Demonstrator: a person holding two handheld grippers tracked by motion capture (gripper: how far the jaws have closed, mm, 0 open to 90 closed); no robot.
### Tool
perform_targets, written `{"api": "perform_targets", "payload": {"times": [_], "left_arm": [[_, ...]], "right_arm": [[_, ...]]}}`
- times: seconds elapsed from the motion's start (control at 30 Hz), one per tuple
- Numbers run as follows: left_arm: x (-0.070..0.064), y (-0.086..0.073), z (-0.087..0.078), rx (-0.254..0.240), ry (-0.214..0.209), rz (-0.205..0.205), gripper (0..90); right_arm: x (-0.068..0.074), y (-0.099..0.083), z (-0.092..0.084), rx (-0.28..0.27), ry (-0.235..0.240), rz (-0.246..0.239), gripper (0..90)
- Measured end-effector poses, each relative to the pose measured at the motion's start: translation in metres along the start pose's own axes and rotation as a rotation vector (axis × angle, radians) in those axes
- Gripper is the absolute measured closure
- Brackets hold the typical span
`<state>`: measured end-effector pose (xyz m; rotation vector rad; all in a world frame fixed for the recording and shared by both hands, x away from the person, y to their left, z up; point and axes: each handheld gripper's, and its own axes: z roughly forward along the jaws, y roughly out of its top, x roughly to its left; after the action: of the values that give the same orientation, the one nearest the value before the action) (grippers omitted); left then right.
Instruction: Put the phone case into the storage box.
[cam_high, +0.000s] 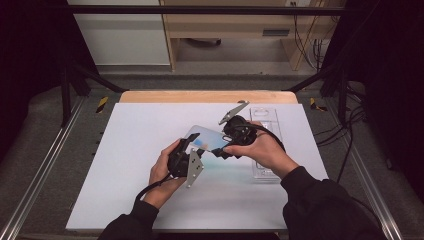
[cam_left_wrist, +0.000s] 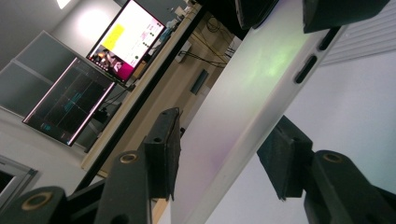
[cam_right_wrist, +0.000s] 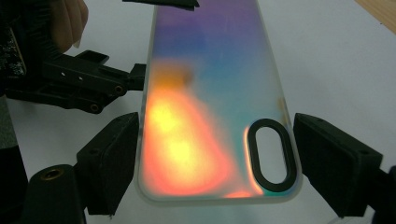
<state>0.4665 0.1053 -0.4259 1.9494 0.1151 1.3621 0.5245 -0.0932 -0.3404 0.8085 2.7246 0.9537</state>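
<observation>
The far end of the phone case (cam_right_wrist: 210, 107) is cut off at the top of the right gripper view, and in the high view its middle is partly covered by both grippers. Whether the left gripper's pads actually press on the case cannot be told: in the left gripper view the case edge (cam_left_wrist: 252, 116) runs between the two pads with a gap seen at each side.

The case is held in the air above the middle of the white bench (cam_high: 125, 165), nearer its right edge. An iridescent back and a black-ringed oval camera opening are seen on it. A clear plastic tray (cam_high: 265, 117) lies flat on the bench near the right edge, partly hidden behind the right hand. A lit monitor (cam_left_wrist: 128, 39) is seen far off in the left gripper view.

The right gripper (cam_high: 227, 145) is clenched on the camera end of the case, one pad at each long side. The left gripper (cam_high: 192, 145) is brought up from the near left, its jaws half spread around the opposite end. Both forearms enter from the bench's near edge, wrists turned inward.
</observation>
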Motion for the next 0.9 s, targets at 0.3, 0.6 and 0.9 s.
{"api": "perform_targets", "payload": {"times": [0.3, 0.6, 0.9], "left_arm": [[-0.0006, 0.0, -0.0008, -0.003, -0.004, 0.01, 55.3], [-0.0038, 0.0017, -0.0008, -0.001, -0.004, 0.038, 64.1], [-0.0088, 0.0039, -0.0022, 0.025, 0.004, 0.12, 73.7]], "right_arm": [[0.0005, 0.0007, -0.0011, -0.001, 0.004, -0.002, 17.6], [0.0003, -0.0011, -0.003, -0.001, 0.013, 0.002, 17.6], [-0.0024, -0.001, -0.0036, -0.014, 0.033, 0.038, 17.4]]}}
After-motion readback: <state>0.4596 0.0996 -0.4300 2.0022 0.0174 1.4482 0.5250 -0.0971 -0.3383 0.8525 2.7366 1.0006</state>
